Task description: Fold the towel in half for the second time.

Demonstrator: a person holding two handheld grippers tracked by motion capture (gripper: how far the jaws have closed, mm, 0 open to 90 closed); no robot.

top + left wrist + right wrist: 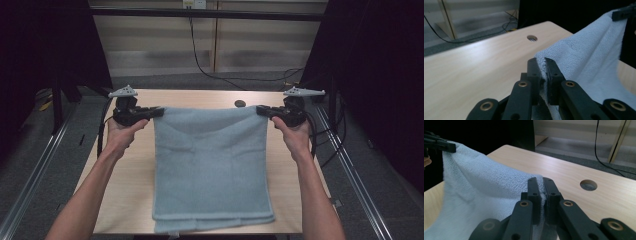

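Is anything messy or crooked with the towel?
Nothing looks wrong. The light blue terry towel is pinched at its two far corners by the left gripper and the right gripper and hangs evenly between them. Only its near edge sticks slightly past the front of the pale wooden table.

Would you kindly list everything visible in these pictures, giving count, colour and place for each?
towel: one, light blue, folded, far edge lifted off the table, near edge at the table's front.
table: one, light wood, under the towel.
cable hole: one, dark, round, in the table's far edge.
black cable: one, trailing across the grey floor beyond the table.
left tool: one, black, shut on the towel's far left corner.
right tool: one, black, shut on the far right corner.
forearms: two, bare, entering from the bottom.
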